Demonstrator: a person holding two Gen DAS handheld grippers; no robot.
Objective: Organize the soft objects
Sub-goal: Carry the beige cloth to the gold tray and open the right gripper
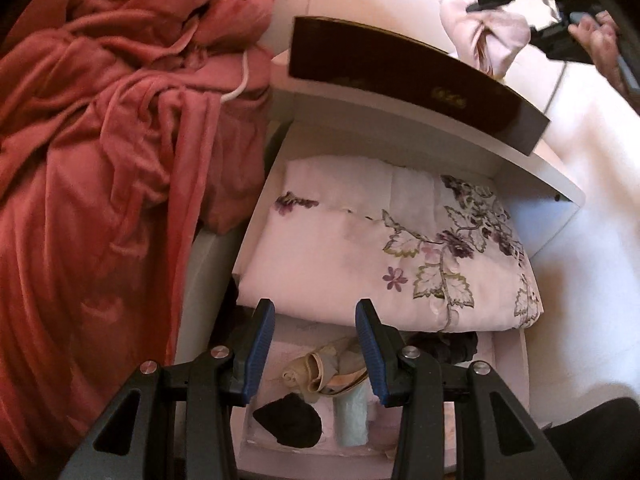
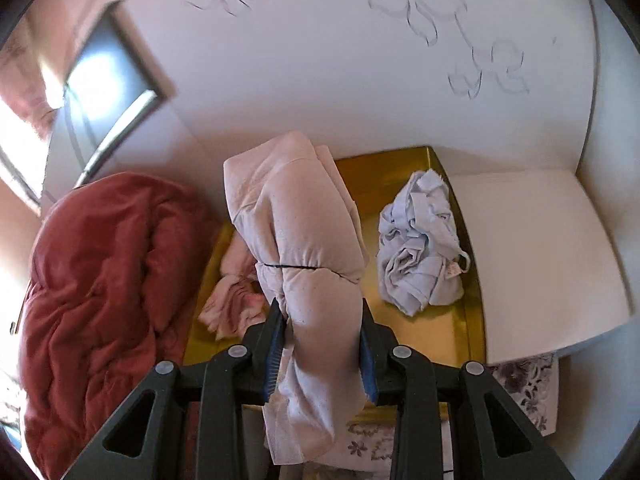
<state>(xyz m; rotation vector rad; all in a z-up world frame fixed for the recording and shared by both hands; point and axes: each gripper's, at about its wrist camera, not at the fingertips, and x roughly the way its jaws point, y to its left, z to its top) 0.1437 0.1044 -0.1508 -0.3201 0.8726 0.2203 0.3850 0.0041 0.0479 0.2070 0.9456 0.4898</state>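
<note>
In the right wrist view my right gripper (image 2: 320, 308) is shut on a pale pink rolled cloth (image 2: 304, 232) tied with a thin black band. It hangs above a gold-topped cabinet (image 2: 436, 332) that carries a crumpled light blue cloth (image 2: 420, 252) and a pink cloth (image 2: 232, 300). My left gripper (image 1: 316, 314) stands open with nothing between its pads, over an open white compartment (image 1: 532, 184) holding folded floral bedding (image 1: 360, 252). Under it a pink box (image 1: 508, 364) holds a beige roll (image 1: 316, 372), a black sock (image 1: 288, 420) and a pale green roll (image 1: 352, 416). Top right, the right gripper (image 1: 516, 4) carries the pink cloth (image 1: 488, 28).
A big red blanket (image 1: 100, 160) is heaped left of the cabinet, also the red blanket (image 2: 100, 280) in the right wrist view. A white cushion (image 2: 540, 252) lies right of the gold top. A wall with flower drawings (image 2: 420, 12) stands behind. A hand (image 1: 596, 32) holds the right gripper.
</note>
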